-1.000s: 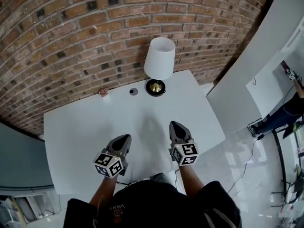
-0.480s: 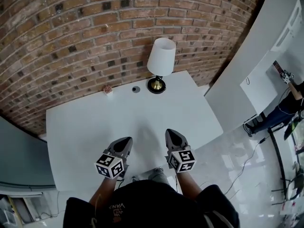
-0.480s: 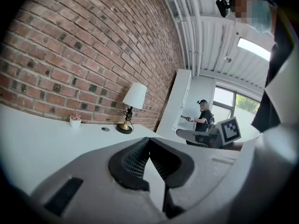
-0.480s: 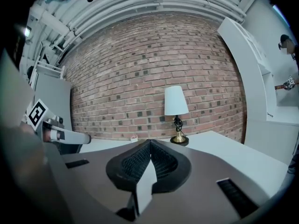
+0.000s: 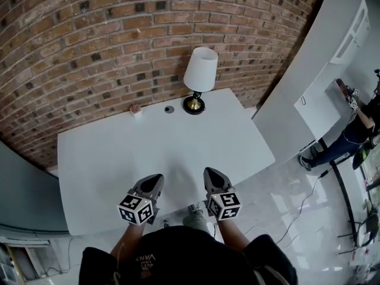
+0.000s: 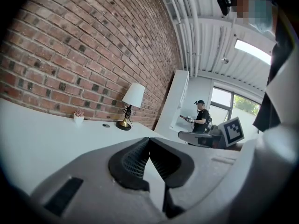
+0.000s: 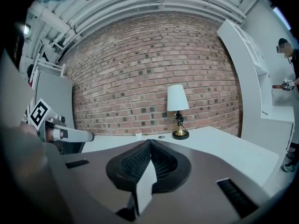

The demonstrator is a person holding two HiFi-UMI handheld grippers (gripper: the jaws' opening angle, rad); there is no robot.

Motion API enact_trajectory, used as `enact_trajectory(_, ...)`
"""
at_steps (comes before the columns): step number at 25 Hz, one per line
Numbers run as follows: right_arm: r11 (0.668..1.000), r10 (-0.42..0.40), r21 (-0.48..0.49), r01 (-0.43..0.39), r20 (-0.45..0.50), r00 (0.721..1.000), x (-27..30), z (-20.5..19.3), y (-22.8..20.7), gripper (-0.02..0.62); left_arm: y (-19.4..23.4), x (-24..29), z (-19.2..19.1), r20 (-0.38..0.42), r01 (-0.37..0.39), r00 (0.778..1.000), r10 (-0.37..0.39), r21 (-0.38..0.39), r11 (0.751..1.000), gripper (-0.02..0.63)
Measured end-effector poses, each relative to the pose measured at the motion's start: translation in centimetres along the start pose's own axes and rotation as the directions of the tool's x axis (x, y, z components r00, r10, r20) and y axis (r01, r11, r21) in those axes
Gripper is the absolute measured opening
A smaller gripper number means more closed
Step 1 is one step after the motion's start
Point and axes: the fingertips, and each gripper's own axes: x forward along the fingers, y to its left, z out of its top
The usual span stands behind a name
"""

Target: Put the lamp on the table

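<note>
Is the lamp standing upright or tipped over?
Upright: the lamp stands on its round base on the table, shade on top.

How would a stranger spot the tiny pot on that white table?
Find the brick wall, then the white table before it. Along the table's far edge, left of the white-shaded lamp and a dark round disc, stands the pot: small, white, topped with pinkish tufts.

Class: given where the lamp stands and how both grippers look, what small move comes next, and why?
Probably draw both grippers back from the table. The lamp stands upright on it by the brick wall; the left gripper and right gripper are shut, empty and far from it, so placing looks done.
</note>
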Motion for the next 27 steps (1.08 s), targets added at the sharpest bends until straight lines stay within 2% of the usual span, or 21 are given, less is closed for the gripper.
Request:
enact_trajectory(10, 1.0, -0.023, -0.017, 0.022, -0.012, 1.0, -1.4, -0.2, 0.8, -0.002, -0.8, -0.9, -0.3, 0.012, 0.013, 1.0, -0.013, -0.009, 1.0, 0.002)
enact_trajectory(27, 1.0, -0.009, -0.026, 0.009, -0.017, 1.0, -0.3, -0.1, -0.3, -0.002, -0.4, 1.4, -0.3, 0.006, 0.029, 1.0, -0.029, -0.025, 0.999, 0.002)
